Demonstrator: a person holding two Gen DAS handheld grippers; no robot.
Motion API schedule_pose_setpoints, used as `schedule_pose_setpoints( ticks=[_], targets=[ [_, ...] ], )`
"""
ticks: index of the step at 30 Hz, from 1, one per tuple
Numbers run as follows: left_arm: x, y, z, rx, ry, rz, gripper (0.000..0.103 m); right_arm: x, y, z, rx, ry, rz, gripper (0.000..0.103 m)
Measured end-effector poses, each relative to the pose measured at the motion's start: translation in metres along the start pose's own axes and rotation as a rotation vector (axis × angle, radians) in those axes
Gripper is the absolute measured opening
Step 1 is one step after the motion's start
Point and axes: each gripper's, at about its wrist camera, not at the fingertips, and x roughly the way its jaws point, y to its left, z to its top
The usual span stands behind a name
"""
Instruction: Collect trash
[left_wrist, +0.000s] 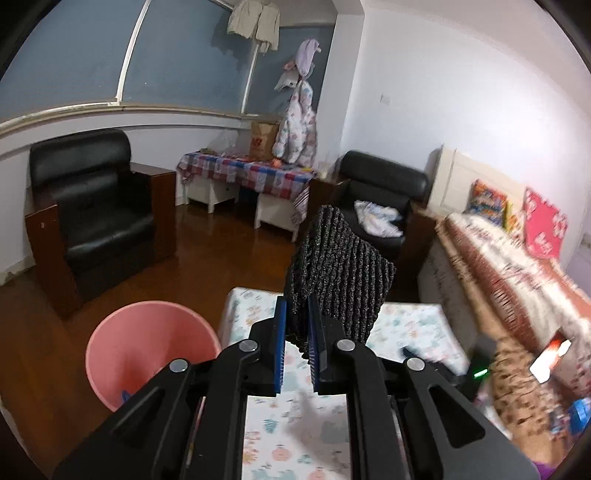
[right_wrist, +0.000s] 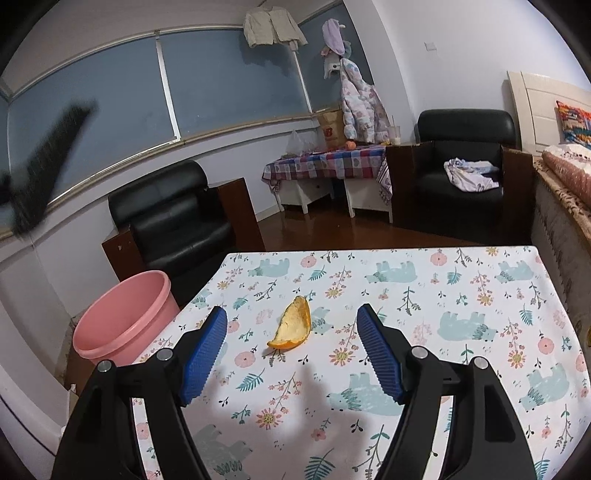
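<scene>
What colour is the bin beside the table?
Pink bin, clearest in the right wrist view.

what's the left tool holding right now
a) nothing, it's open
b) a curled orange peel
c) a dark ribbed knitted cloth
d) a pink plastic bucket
c: in the left wrist view the left tool is shut on a dark ribbed knitted cloth that stands up between its blue pads, while the curled orange peel lies on the floral tablecloth in front of the open right tool, and the pink plastic bucket sits beside the table.
</scene>
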Motion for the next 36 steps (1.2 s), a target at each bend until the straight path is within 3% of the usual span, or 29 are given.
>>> schedule_pose_setpoints(
  ticks=[7, 11, 15, 22, 30, 34, 36],
  targets=[
    [0.044, 0.02, -0.039, 0.027, 0.062, 0.009, 0.01, 0.021, -0.012, -0.002, 0.063, 0.126, 0.005, 0.071],
    [0.056, 0.042, -0.05, -0.012, 0.092, 0.007, 0.01, 0.041, -0.013, -0.004, 0.072, 0.213, 0.005, 0.06],
    [0.056, 0.063, -0.055, -0.032, 0.089, 0.041, 0.01, 0.065, -0.005, 0.004, 0.065, 0.261, 0.005, 0.054],
    [0.057, 0.097, -0.061, -0.122, 0.096, 0.095, 0.01, 0.103, 0.016, 0.018, -0.032, 0.308, -0.048, 0.039],
    [0.055, 0.123, -0.064, -0.192, 0.098, 0.146, 0.01, 0.13, 0.015, 0.017, -0.048, 0.343, -0.093, 0.039],
    [0.054, 0.129, -0.065, -0.21, 0.099, 0.158, 0.01, 0.142, 0.012, 0.009, -0.03, 0.377, -0.112, 0.006],
    [0.052, 0.134, -0.066, -0.222, 0.098, 0.164, 0.01, 0.141, 0.008, 0.008, -0.003, 0.379, -0.112, 0.003]
  ],
)
